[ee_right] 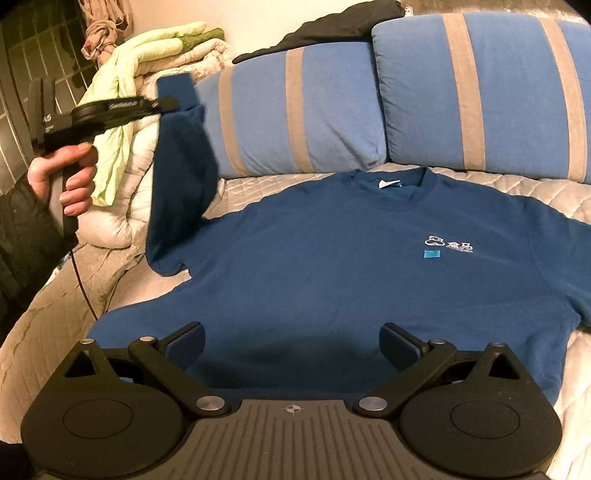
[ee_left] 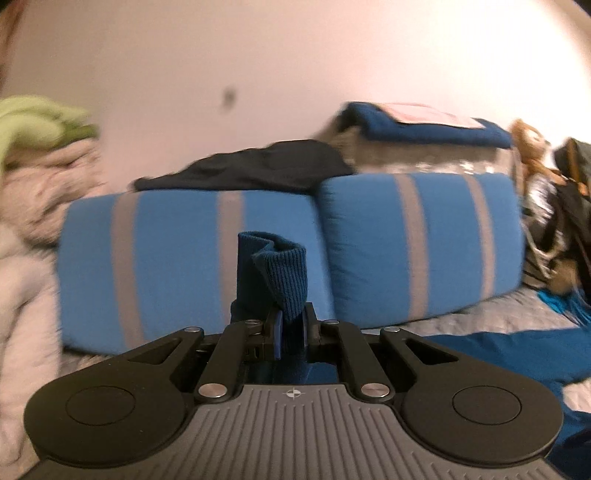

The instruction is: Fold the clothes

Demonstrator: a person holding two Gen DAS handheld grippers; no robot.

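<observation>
Two grippers work over a bed with a blue sweatshirt [ee_right: 332, 266] spread flat, front up, on a pale quilt [ee_right: 498, 184]. Its collar lies at the far side, toward the pillows, and a small white logo [ee_right: 448, 244] sits on the chest at the right.

The left gripper [ee_left: 291, 332] is clamped on the ribbed cuff [ee_left: 286, 277] of one sleeve, with the knit bunched up above the narrow gap between the fingers. In the right wrist view that sleeve [ee_right: 181, 177] hangs lifted at the left of the bed, running from the raised gripper down to the sweatshirt's shoulder, clear of the quilt along most of its length. A hand [ee_right: 64, 177] in a dark quilted cuff grips the handle of that tool, and a thin black cable [ee_right: 83, 288] trails down from it.

The right gripper [ee_right: 291, 345] hovers at the near edge, above the sweatshirt's hem, with its fingers spread wide and nothing between them.

Two blue pillows [ee_right: 303, 110] with grey stripes stand against the wall at the far side. A dark garment [ee_right: 332, 29] is draped over the left one. Pale green and cream bedding [ee_right: 155, 48] is piled at the far left. The left wrist view is blurred apart from the gripper and cuff.
</observation>
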